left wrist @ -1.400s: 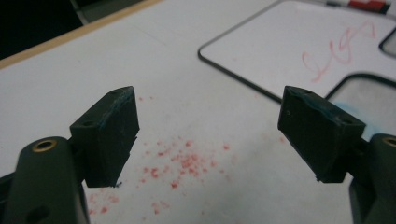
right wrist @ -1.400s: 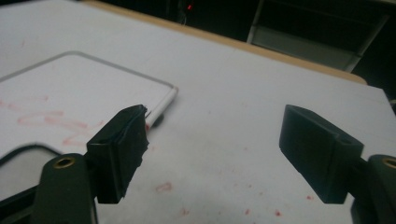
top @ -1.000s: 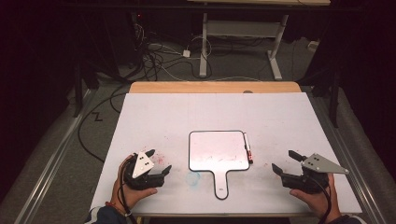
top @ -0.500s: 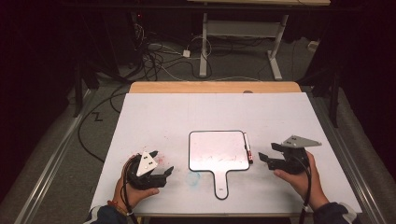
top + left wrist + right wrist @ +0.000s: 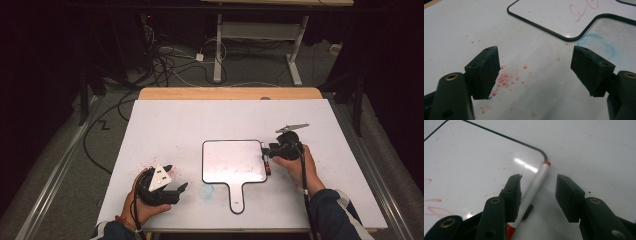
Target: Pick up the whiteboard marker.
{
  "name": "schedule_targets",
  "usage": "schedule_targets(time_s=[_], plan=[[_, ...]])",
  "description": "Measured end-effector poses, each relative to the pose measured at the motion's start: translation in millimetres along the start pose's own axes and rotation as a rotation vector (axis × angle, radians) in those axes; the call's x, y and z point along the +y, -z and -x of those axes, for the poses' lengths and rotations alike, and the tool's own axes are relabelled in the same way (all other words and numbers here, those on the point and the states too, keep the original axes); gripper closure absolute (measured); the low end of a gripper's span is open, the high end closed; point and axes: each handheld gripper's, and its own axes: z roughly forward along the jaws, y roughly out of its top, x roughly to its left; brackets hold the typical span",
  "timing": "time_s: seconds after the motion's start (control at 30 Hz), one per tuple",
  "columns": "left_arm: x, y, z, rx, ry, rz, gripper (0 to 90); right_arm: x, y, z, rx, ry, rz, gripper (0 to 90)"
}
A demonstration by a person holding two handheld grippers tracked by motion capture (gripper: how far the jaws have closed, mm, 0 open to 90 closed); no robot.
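Note:
A white handled whiteboard [image 5: 233, 162] with a black rim lies flat in the middle of the table. A white marker [image 5: 266, 164] with red ends lies along its right edge. In the right gripper view the marker [image 5: 537, 182] runs up between my two jaws, which stand apart on either side of it. My right gripper [image 5: 267, 150] [image 5: 539, 180] is open, low over the marker. My left gripper [image 5: 175, 191] [image 5: 535, 52] is open over bare table at the front left, short of the whiteboard [image 5: 554, 15], with nothing between its jaws.
The white table top [image 5: 175, 125] carries red specks [image 5: 505, 78] near my left gripper. A blue smudge [image 5: 206, 190] sits left of the board's handle [image 5: 237, 197]. Faint red scribbles [image 5: 584, 7] mark the board. Cables and desk legs lie on the floor beyond the table.
My right gripper has moved left and forward from the table's right side to the marker at the board's edge. The left gripper has barely shifted.

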Motion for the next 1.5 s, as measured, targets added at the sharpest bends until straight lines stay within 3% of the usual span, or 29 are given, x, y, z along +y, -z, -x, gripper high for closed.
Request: schedule_targets(time_s=[0.13,0.33,0.47,0.6,0.7,0.73,0.77,0.83,0.87,0.93,0.97,1.0,1.03,1.07,1.17,1.23,1.43,1.5], plan=[[-0.1,-0.7,0.2,-0.002,0.006,-0.011,22.4,-0.6,-7.4,-0.1,0.036,-0.002,-0.012,67.7],[0.7,-2.1,1.0,-0.015,0.009,-0.021,22.4,-0.9,-3.0,-3.9,0.088,0.005,-0.002,80.9],[1.2,-2.3,1.1,-0.021,0.011,-0.021,22.4,-2.1,-3.1,-9.0,0.084,0.026,-0.002,81.2],[4.5,-3.4,-0.9,-0.046,0.050,-0.004,22.4,-1.2,2.8,-14.6,0.074,0.042,0.029,81.2],[15.4,-6.1,-3.0,-0.097,0.109,0.040,22.4,1.0,13.4,-21.8,0.084,0.041,0.078,81.2],[25.8,-8.6,-1.8,-0.114,0.127,0.064,23.6,2.9,19.9,-28.9,0.099,0.046,0.114,81.2],[25.8,-8.6,-1.8,-0.114,0.127,0.064,24.1,2.9,19.9,-28.9,0.099,0.046,0.114,81.2],[39.8,-12.5,1.5,-0.168,0.153,0.104,24.2,4.7,25.5,-38.5,0.120,0.062,0.150,81.2],[46.0,-15.2,4.4,-0.180,0.154,0.113,24.9,6.0,30.8,-49.8,0.135,0.085,0.180,81.2],[62.7,-23.1,13.4,-0.221,0.142,0.137,24.9,6.6,35.4,-59.4,0.171,0.098,0.213,81.2],[62.7,-23.1,13.4,-0.221,0.142,0.137,25.0,6.6,35.4,-59.4,0.171,0.098,0.213,81.2],[70.0,-27.1,16.9,-0.232,0.140,0.145,25.6,6.5,39.7,-72.3,0.179,0.129,0.246,81.2],[73.9,-29.6,18.2,-0.254,0.149,0.155,25.8,6.5,39.7,-72.3,0.179,0.129,0.246,81.2],[79.2,-33.3,20.1,-0.274,0.157,0.163,25.8,5.8,42.2,-81.9,0.197,0.143,0.260,81.2],[93.2,-42.9,26.9,-0.307,0.154,0.187,27.2,4.6,44.1,-92.3,0.214,0.165,0.278,81.2],[101.6,-50.7,33.5,-0.304,0.134,0.180,30.3,2.1,46.4,-104.1,0.232,0.179,0.308,81.2],[110.0,-73.1,44.4,-0.365,0.146,0.176,37.0,-1.5,50.1,-109.7,0.246,0.182,0.348,81.2],[112.2,-76.6,48.6,-0.368,0.140,0.184,39.0,-2.1,50.6,-110.3,0.247,0.180,0.356,81.2]])
